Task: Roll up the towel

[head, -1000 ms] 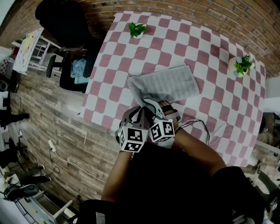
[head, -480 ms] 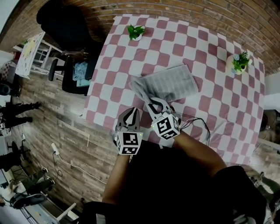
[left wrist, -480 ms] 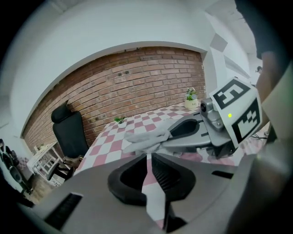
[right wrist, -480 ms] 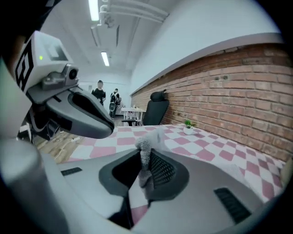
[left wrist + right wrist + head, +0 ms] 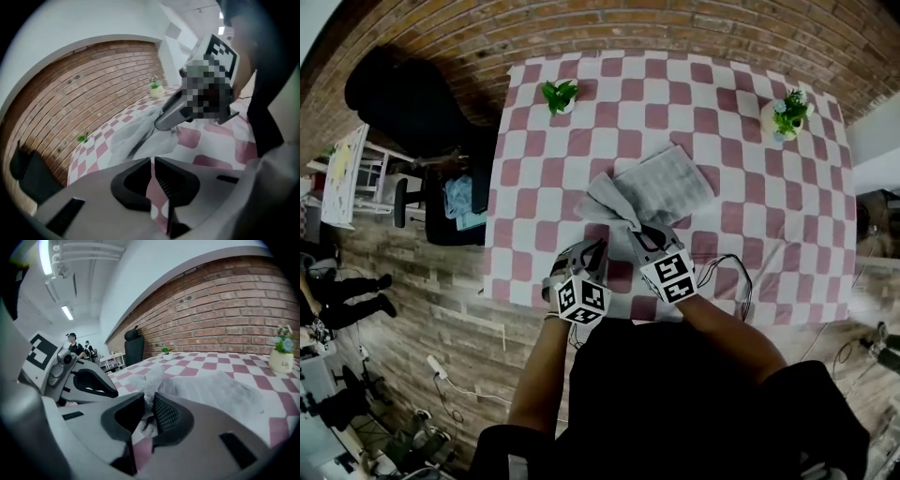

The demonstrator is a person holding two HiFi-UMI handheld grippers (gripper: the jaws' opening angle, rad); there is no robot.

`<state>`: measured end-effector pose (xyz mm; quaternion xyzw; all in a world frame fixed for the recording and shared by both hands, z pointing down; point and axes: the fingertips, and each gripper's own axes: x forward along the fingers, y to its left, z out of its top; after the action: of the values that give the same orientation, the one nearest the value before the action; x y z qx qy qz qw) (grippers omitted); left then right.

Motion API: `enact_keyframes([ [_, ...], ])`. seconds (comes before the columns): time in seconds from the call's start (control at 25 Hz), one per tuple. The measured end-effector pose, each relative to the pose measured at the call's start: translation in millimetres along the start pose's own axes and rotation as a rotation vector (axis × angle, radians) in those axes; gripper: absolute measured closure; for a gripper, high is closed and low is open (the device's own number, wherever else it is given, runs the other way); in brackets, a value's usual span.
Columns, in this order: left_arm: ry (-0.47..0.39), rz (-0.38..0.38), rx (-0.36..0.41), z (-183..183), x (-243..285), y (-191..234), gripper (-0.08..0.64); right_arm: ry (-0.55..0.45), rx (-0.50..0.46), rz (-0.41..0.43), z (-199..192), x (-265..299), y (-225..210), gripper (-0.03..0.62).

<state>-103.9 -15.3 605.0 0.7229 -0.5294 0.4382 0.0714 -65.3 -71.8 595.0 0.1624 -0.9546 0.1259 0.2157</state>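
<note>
A grey-white striped towel lies on the red-and-white checked table; its near left corner is bunched and raised. My right gripper is shut on that corner, and in the right gripper view the cloth sits pinched between the ribbed pads of the right gripper. Just left of it, off the towel, my left gripper hangs over the table. Nothing is between the left gripper's shut jaws. The towel and the right gripper lie ahead of it.
Two small potted plants stand at the far side, one at the left and one at the right. A black cable trails over the table's near edge. A black chair stands off the table's left side.
The right gripper has closed on the towel's near corner, rolled, and drawn it up into a bunch. The left gripper has come off the towel and sits to its near left.
</note>
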Motion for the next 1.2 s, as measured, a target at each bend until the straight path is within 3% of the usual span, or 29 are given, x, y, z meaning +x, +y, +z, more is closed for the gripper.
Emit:
enact_keyframes([
  [0.08, -0.023, -0.039, 0.118, 6, 15, 4, 0.534, 0.015, 0.028, -0.034, -4, -1, -6, 0.54],
  [0.32, -0.151, -0.089, 0.36, 36, 38, 35, 0.523, 0.057, 0.154, -0.079, -12, -6, -4, 0.54],
  [0.44, -0.182, -0.179, 0.521, 43, 46, 31, 0.422, 0.055, 0.229, -0.129, -16, -9, -8, 0.538],
  [0.56, -0.187, -0.274, 0.693, 40, 54, 23, 0.379, 0.055, 0.297, -0.174, -22, -12, -13, 0.537],
  [0.64, -0.202, -0.324, 0.77, 40, 56, 19, 0.364, 0.053, 0.341, -0.197, -25, -14, -14, 0.535],
  [0.72, -0.212, -0.371, 0.79, 42, 55, 20, 0.346, 0.05, 0.38, -0.216, -27, -15, -17, 0.531],
  [0.88, -0.174, -0.477, 0.79, 35, 47, 27, 0.254, 0.042, 0.462, -0.233, -31, -17, -24, 0.529],
  [0.96, -0.123, -0.504, 0.889, 19, 48, 26, 0.21, 0.045, 0.493, -0.238, -33, -19, -29, 0.528],
  [1.08, -0.07, -0.491, 1.068, 0, 62, 23, 0.209, 0.052, 0.531, -0.239, -37, -20, -35, 0.513],
  [1.2, -0.056, -0.488, 1.167, 4, 72, 19, 0.224, 0.051, 0.589, -0.235, -41, -21, -39, 0.497],
])
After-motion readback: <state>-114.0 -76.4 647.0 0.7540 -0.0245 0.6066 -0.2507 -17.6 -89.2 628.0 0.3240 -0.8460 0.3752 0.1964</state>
